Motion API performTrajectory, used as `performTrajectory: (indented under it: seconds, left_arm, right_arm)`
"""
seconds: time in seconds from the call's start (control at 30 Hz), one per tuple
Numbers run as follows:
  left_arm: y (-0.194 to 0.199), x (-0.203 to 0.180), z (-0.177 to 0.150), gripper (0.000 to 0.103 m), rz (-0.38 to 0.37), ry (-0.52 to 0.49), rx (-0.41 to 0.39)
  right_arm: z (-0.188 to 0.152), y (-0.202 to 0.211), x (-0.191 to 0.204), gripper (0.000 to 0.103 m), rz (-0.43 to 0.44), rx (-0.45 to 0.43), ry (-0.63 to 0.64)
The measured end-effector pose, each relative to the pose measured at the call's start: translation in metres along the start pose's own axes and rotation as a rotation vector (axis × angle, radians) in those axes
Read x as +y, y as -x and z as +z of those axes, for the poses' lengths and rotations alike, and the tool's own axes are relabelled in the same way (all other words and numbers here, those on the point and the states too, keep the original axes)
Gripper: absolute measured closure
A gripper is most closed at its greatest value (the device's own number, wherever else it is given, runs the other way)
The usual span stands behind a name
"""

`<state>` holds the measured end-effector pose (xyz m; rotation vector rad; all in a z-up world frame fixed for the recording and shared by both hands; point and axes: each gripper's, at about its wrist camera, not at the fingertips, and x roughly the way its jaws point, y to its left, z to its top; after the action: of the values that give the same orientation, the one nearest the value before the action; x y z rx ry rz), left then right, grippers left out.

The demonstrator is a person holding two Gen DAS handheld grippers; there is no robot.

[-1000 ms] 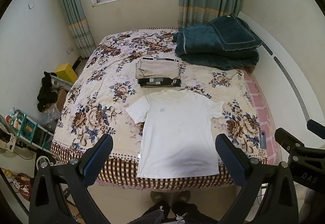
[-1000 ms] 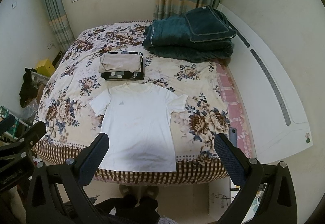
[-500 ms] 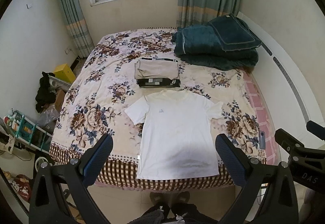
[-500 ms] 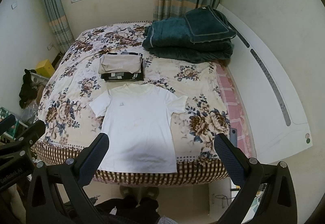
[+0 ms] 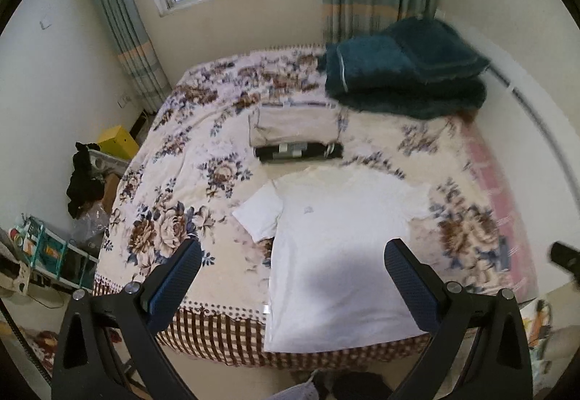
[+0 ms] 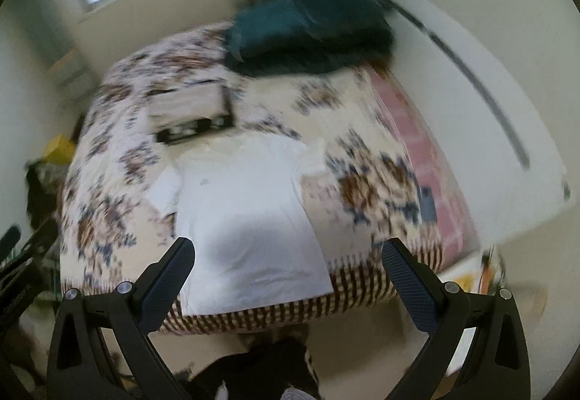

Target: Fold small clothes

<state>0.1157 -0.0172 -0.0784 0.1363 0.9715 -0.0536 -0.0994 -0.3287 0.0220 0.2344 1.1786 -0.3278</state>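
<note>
Both hand-held grippers wide, left (image 5: 290, 284), right (image 6: 288, 278); T-shirt (image 5: 337, 247) crisp only left-view.

A: What differs from a second ago?

B: You've brought both grippers closer to the bed (image 5: 174, 160); the white T-shirt (image 5: 337, 236) looms larger between your left gripper (image 5: 293, 282) fingers.

A: And the right?

B: Your right gripper (image 6: 290, 278) has swung; its view is now blurred and tilted, the T-shirt sitting left of centre.
</note>
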Motion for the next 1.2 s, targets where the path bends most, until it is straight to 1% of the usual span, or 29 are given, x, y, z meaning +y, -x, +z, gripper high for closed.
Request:
performTrajectory:
  seconds: [0.03, 0.13, 0.17, 0.2, 0.23, 0.27, 0.3, 0.37, 0.4, 0.43, 0.47, 0.5, 0.6, 0.67, 0.7, 0.73, 0.83, 0.87, 0.9, 0.97, 1.03, 1.07, 1.1, 1.13, 1.17, 1.2]
  left_arm:
    - [-0.015, 0.002, -0.005, 0.0, 0.012, -0.005, 0.008]
    - [-0.084, -0.009, -0.01, 0.0, 0.051, -0.015, 0.088]
    - [-0.097, -0.011, -0.011, 0.0, 0.064, -0.012, 0.104]
    - [-0.121, -0.016, -0.012, 0.0, 0.076, -0.006, 0.129]
    - [-0.145, -0.02, -0.014, 0.0, 0.09, 0.002, 0.149]
    - [-0.16, -0.022, -0.018, 0.0, 0.108, 0.009, 0.162]
    - [-0.183, -0.026, -0.021, 0.0, 0.13, 0.019, 0.187]
    - [-0.229, -0.033, -0.028, 0.0, 0.169, 0.05, 0.229]
    - [-0.247, -0.033, -0.032, 0.0, 0.185, 0.067, 0.246]
    - [-0.273, -0.034, -0.038, 0.0, 0.199, 0.09, 0.27]
    - [-0.289, -0.032, -0.041, 0.0, 0.205, 0.103, 0.287]
    - [-0.318, -0.034, -0.048, 0.0, 0.222, 0.118, 0.32]
    - [-0.376, -0.038, -0.062, 0.0, 0.229, 0.135, 0.381]
    - [-0.407, -0.04, -0.07, 0.0, 0.237, 0.138, 0.412]
    - [-0.427, -0.04, -0.075, 0.0, 0.24, 0.14, 0.427]
    - [-0.438, -0.043, -0.076, 0.0, 0.243, 0.14, 0.437]
    - [-0.479, -0.048, -0.08, 0.0, 0.231, 0.149, 0.46]
    - [-0.487, -0.047, -0.081, 0.0, 0.224, 0.152, 0.461]
    - [-0.494, -0.049, -0.081, 0.0, 0.216, 0.154, 0.46]
    - [-0.505, -0.051, -0.082, 0.0, 0.201, 0.151, 0.452]
    - [-0.512, -0.05, -0.083, 0.0, 0.188, 0.155, 0.439]
    - [-0.512, -0.046, -0.085, 0.0, 0.186, 0.159, 0.437]
    - [-0.512, -0.043, -0.085, 0.0, 0.179, 0.168, 0.434]
    - [-0.509, -0.036, -0.087, 0.0, 0.173, 0.181, 0.427]
    - [-0.509, -0.033, -0.088, 0.0, 0.173, 0.188, 0.425]
    - [-0.504, -0.026, -0.09, 0.0, 0.175, 0.196, 0.424]
  right_arm:
    - [0.002, -0.023, -0.013, 0.0, -0.003, 0.021, -0.053]
    - [0.006, -0.096, -0.056, 0.0, -0.024, 0.083, -0.189]
    - [0.008, -0.121, -0.069, 0.0, -0.031, 0.107, -0.229]
    - [0.01, -0.149, -0.082, 0.002, -0.026, 0.131, -0.272]
    - [0.013, -0.18, -0.098, 0.01, -0.015, 0.158, -0.317]
    - [0.017, -0.212, -0.111, 0.023, -0.003, 0.19, -0.36]
    - [0.021, -0.24, -0.122, 0.03, 0.01, 0.21, -0.388]
    - [0.03, -0.311, -0.145, 0.05, 0.051, 0.257, -0.456]
    - [0.036, -0.341, -0.153, 0.052, 0.08, 0.268, -0.48]
    - [0.04, -0.377, -0.159, 0.053, 0.097, 0.281, -0.503]
    - [0.046, -0.408, -0.163, 0.053, 0.119, 0.287, -0.525]
    - [0.05, -0.439, -0.167, 0.053, 0.149, 0.29, -0.551]
    - [0.063, -0.534, -0.172, 0.053, 0.229, 0.32, -0.641]
    - [0.069, -0.594, -0.172, 0.049, 0.274, 0.344, -0.705]
    - [0.069, -0.61, -0.169, 0.048, 0.286, 0.352, -0.732]
    - [0.07, -0.635, -0.168, 0.045, 0.305, 0.362, -0.767]
    - [0.072, -0.692, -0.164, 0.042, 0.355, 0.367, -0.856]
    - [0.072, -0.7, -0.161, 0.042, 0.359, 0.365, -0.874]
    - [0.074, -0.716, -0.159, 0.042, 0.371, 0.353, -0.9]
    - [0.077, -0.729, -0.154, 0.04, 0.377, 0.327, -0.935]
    - [0.082, -0.734, -0.146, 0.041, 0.377, 0.256, -0.958]
    - [0.085, -0.731, -0.14, 0.057, 0.374, 0.202, -0.958]
    - [0.09, -0.729, -0.134, 0.074, 0.353, 0.177, -0.937]
    - [0.096, -0.725, -0.124, 0.095, 0.321, 0.165, -0.899]
    - [0.104, -0.72, -0.114, 0.098, 0.308, 0.143, -0.861]
    - [0.114, -0.713, -0.097, 0.098, 0.287, 0.115, -0.796]
